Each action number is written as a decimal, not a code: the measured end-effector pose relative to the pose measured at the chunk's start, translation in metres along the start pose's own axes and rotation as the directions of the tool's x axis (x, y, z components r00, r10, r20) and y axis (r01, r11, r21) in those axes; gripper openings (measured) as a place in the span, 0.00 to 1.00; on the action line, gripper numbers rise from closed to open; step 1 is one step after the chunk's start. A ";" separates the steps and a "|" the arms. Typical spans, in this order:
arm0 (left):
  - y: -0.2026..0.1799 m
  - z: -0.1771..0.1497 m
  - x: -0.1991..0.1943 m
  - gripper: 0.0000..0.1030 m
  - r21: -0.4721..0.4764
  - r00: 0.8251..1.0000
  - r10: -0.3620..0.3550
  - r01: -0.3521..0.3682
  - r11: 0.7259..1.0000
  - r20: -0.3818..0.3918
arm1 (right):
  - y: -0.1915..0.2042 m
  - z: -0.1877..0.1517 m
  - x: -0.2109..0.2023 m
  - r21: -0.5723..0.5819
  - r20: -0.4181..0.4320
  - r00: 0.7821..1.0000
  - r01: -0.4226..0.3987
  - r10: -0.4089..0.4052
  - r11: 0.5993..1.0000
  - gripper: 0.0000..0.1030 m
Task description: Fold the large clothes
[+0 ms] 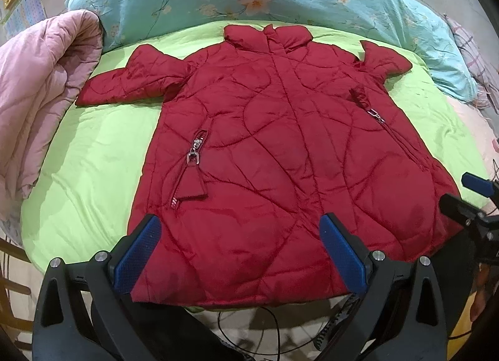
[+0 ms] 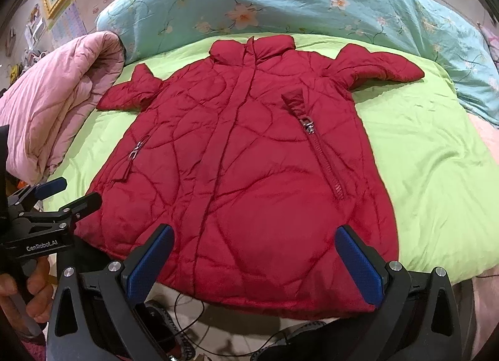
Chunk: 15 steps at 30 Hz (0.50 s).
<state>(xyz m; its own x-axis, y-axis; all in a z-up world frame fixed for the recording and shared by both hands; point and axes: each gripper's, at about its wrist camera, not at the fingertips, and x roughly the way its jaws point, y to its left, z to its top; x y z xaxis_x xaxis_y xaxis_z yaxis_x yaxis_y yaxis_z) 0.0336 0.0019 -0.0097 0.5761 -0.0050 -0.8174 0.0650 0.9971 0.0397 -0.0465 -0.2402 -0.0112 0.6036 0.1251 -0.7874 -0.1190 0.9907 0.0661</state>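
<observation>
Fingers [image 1: 137, 255] on the left gripper [image 1: 240, 255] were spread wide with nothing in them, hanging over the near hem of the red puffer coat [image 1: 274, 142], which lay flat, front up, on the green sheet [image 1: 93, 158]. Same deal from the right gripper [image 2: 255, 264]: wide open, empty, coat centered, collar at the far end. Looked puffy, soft and kinda slick, so I'd pinch a sleeve cuff or hem corner.
</observation>
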 end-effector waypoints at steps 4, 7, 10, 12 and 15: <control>0.002 0.007 0.007 0.99 -0.005 1.000 0.008 -0.008 1.000 0.005 | -0.008 0.010 0.005 0.004 0.011 1.000 0.011 -0.011 1.000 1.00; 0.002 0.013 0.011 0.99 -0.004 1.000 0.016 -0.016 1.000 0.009 | -0.017 0.019 0.009 0.018 0.021 1.000 0.013 -0.013 1.000 1.00; 0.003 0.018 0.016 0.99 -0.001 1.000 0.025 -0.025 1.000 0.010 | -0.024 0.028 0.014 0.017 0.025 0.999 0.031 -0.031 0.999 1.00; 0.003 0.023 0.020 0.99 0.001 0.999 0.032 -0.032 0.999 0.015 | -0.030 0.036 0.017 0.019 0.034 0.999 0.033 -0.033 0.999 1.00; 0.003 0.031 0.028 0.99 -0.003 1.000 0.027 -0.027 1.000 0.013 | -0.040 0.043 0.024 0.055 0.037 0.999 -0.008 0.005 0.998 1.00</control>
<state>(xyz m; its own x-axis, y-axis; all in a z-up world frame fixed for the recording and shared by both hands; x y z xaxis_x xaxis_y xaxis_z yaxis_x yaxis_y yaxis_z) 0.0754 0.0025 -0.0144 0.5878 0.0214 -0.8087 0.0470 0.9971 0.0605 0.0071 -0.2745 -0.0064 0.6317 0.1324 -0.7638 -0.0801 0.9912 0.1055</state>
